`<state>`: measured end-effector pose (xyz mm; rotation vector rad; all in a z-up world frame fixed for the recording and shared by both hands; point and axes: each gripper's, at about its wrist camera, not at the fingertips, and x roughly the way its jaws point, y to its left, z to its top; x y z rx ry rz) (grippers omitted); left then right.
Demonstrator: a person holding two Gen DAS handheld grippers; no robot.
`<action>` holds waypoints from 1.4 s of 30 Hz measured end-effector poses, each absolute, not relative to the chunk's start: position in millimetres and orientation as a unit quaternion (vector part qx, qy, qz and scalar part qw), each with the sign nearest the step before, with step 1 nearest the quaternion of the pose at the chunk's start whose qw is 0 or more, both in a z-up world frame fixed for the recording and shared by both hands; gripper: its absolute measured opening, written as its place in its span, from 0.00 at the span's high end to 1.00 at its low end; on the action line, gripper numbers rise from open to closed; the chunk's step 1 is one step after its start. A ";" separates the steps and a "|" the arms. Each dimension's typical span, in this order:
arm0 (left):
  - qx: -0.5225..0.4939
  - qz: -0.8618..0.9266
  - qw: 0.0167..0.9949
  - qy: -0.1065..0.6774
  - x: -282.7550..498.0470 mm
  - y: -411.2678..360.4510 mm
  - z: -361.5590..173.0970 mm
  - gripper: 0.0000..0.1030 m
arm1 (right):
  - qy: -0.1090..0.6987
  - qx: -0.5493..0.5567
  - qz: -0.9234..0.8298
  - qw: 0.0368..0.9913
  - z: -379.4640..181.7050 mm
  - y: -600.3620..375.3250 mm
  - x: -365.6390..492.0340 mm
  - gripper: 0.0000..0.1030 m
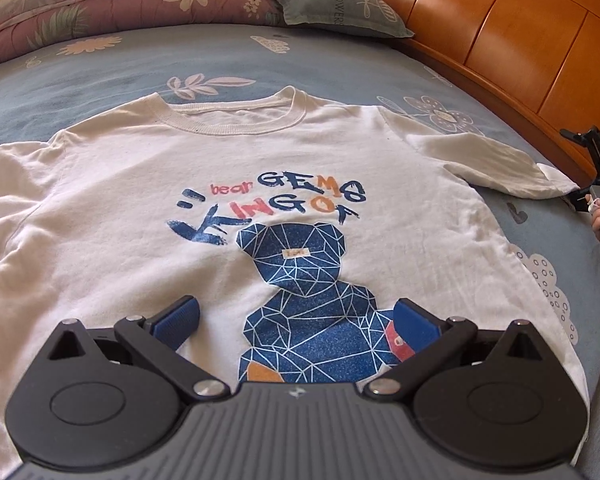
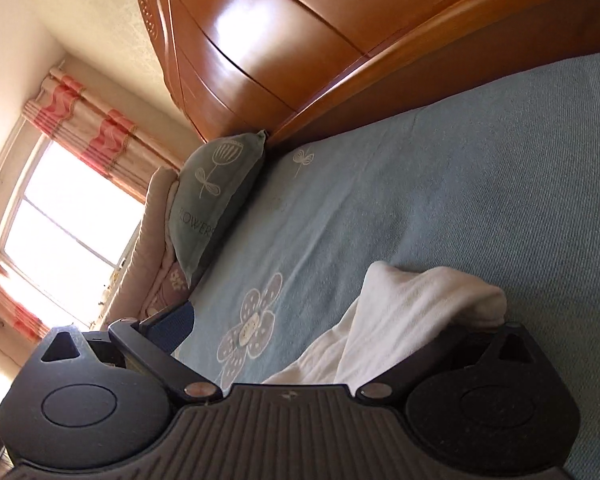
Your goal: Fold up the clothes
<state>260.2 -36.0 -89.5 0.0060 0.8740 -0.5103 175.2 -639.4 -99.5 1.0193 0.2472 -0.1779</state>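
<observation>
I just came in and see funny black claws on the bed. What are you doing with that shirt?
A person is starting to fold a white bear T-shirt spread flat on the blue bedsheet. The left gripper hovers open over the shirt's lower part, holding nothing. The right gripper, also open, is at the end of one sleeve, which drapes over one finger.

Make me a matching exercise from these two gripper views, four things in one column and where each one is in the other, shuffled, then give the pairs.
1. T-shirt
2. pillow
3. headboard
4. left gripper

A. propped against the folded quilt
B. open above the bear print
C. spread flat, print up
D. along the bed's right edge

Pairs: 1-C, 2-A, 3-D, 4-B
</observation>
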 end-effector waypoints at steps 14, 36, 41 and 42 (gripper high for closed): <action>0.020 -0.237 0.877 0.417 259.5 -41.9 -89.7 0.01 | 0.008 0.477 -0.062 0.877 -76.3 -657.9 159.8 0.00; 0.027 -0.227 0.882 0.412 256.3 -44.8 -91.2 0.01 | 0.113 0.486 -0.164 0.851 -92.9 -652.0 70.9 0.00; 0.023 -0.228 0.880 0.416 258.0 -44.3 -90.4 0.01 | 0.109 0.499 -0.190 0.838 -110.5 -651.7 92.8 0.00; 0.022 -0.227 0.881 0.415 258.0 -44.1 -90.5 0.01 | 0.108 0.496 -0.193 0.840 -110.0 -656.1 98.6 0.00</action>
